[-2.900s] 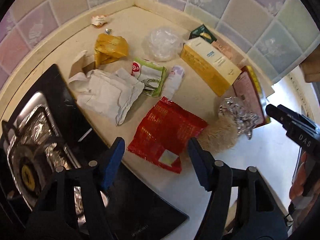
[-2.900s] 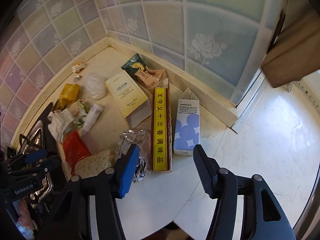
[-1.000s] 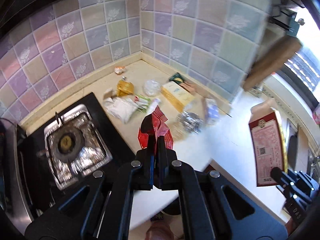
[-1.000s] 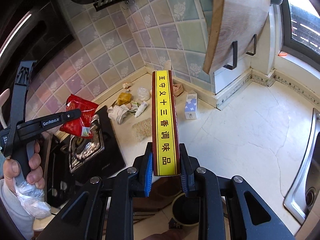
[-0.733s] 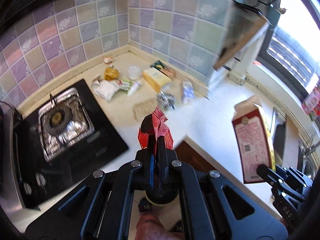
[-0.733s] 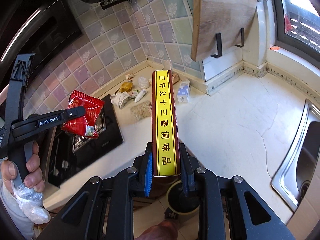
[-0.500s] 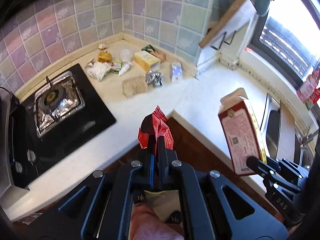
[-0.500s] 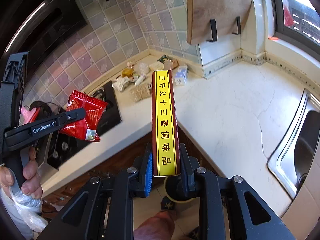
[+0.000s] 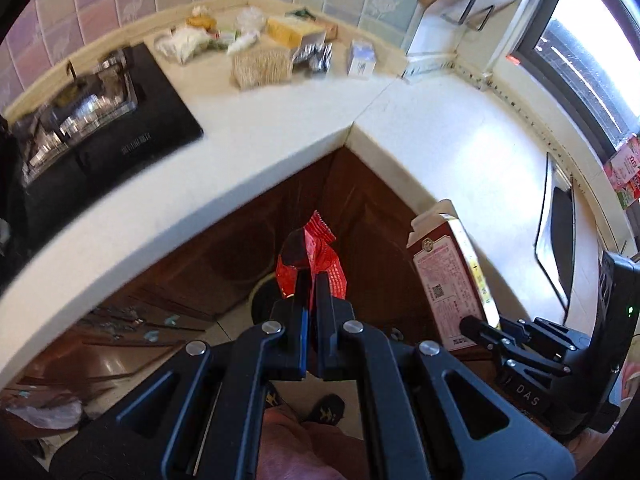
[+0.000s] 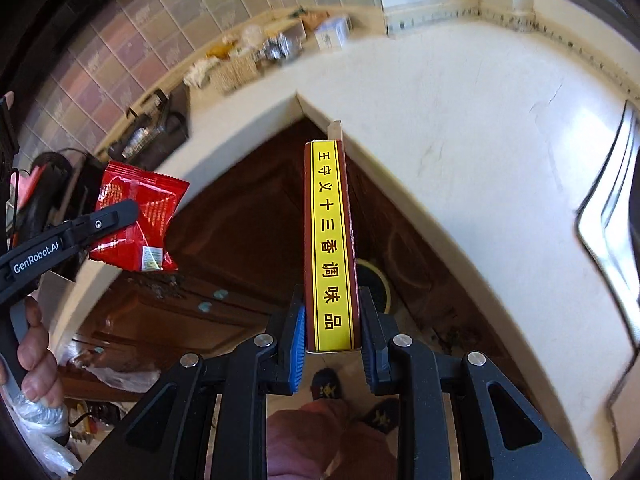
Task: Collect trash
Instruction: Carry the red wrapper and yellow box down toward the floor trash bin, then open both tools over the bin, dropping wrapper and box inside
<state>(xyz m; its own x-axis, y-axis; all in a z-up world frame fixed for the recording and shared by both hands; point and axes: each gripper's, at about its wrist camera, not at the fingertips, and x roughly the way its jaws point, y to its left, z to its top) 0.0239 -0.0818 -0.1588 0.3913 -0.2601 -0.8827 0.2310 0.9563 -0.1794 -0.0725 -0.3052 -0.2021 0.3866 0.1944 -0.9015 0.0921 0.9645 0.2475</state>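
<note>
My left gripper is shut on a red foil snack packet, held in the air in front of the counter and above a round bin on the floor. The packet also shows in the right wrist view. My right gripper is shut on a long red and yellow seasoning box, held upright over the same bin. The box also shows at the right of the left wrist view.
More trash lies in the counter corner: a yellow box, crumpled foil, a blue and white carton, a straw-coloured pad, white paper. A gas hob is at left, a sink at right. Dark cabinet doors stand below.
Both grippers have pulled back from the counter and lowered, still holding the packet and the box. The counter edge, cabinet fronts and floor bin now fill the views.
</note>
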